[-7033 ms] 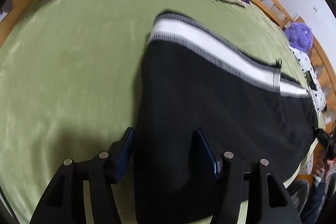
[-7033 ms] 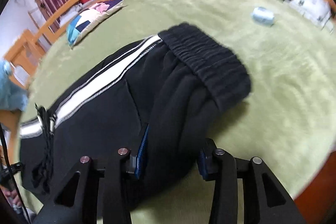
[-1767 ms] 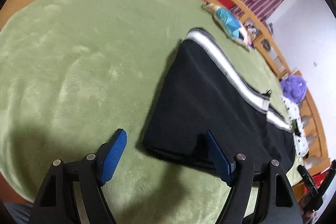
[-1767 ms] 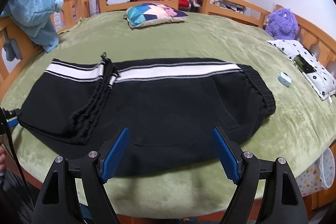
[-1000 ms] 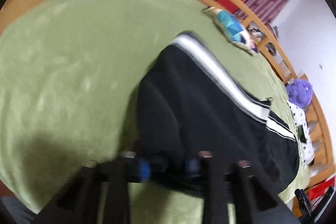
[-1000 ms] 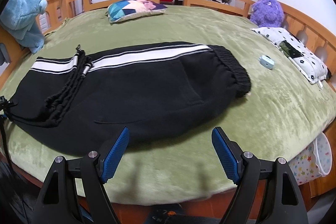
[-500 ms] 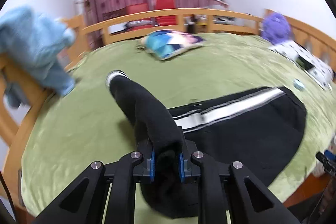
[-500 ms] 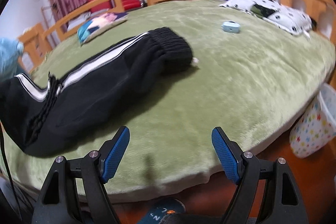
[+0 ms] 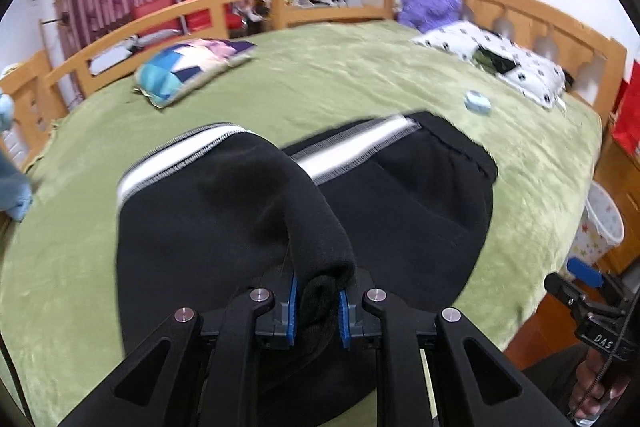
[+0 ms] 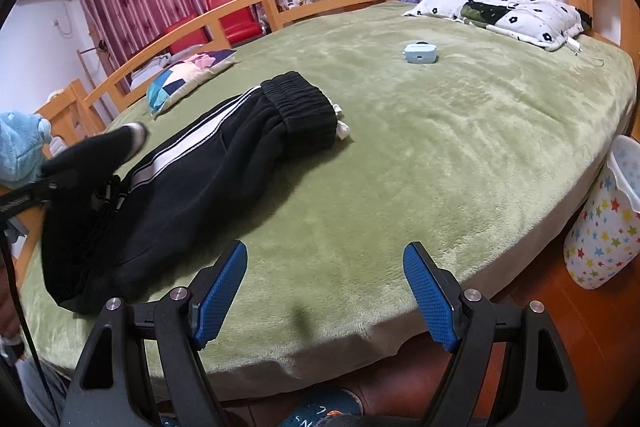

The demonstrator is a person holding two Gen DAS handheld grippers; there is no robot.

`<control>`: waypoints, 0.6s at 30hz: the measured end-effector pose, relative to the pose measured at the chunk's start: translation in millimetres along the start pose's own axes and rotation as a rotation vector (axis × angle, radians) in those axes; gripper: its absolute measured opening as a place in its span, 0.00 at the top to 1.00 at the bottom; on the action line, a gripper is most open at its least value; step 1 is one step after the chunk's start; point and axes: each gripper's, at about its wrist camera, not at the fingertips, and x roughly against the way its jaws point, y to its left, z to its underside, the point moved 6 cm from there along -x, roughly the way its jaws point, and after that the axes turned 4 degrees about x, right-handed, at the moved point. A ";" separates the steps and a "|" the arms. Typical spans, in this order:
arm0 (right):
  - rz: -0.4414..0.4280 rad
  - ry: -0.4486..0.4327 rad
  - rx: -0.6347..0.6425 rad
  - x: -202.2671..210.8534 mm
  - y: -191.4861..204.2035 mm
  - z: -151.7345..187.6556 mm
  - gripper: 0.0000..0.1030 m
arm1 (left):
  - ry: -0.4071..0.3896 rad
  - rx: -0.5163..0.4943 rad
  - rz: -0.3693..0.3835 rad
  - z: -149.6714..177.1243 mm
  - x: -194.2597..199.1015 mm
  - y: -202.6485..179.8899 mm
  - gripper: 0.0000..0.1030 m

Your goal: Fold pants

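The left gripper (image 9: pixel 316 301) is clenched on a bunched fold of the black pants (image 9: pixel 400 211), holding that leg end raised above the rest of the garment, which lies flat on the green blanket (image 9: pixel 340 83). The right gripper (image 10: pixel 325 291) stands wide apart with nothing between its blue pads (image 10: pixel 426 295), hovering over the blanket's near edge, beside the pants' waistband (image 10: pixel 304 107).
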 end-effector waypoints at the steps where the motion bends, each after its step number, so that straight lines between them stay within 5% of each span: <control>1: -0.003 0.004 0.002 -0.8 -0.1 0.3 0.22 | 0.027 -0.006 0.003 4.9 -6.0 -4.0 0.85; 8: -0.012 0.007 0.024 -1.8 8.4 1.6 0.22 | 0.063 0.056 0.177 19.3 5.9 -0.4 0.58; 18: -0.096 0.001 0.154 -2.1 76.1 -10.7 0.22 | 0.019 0.168 0.068 33.7 36.5 77.1 0.50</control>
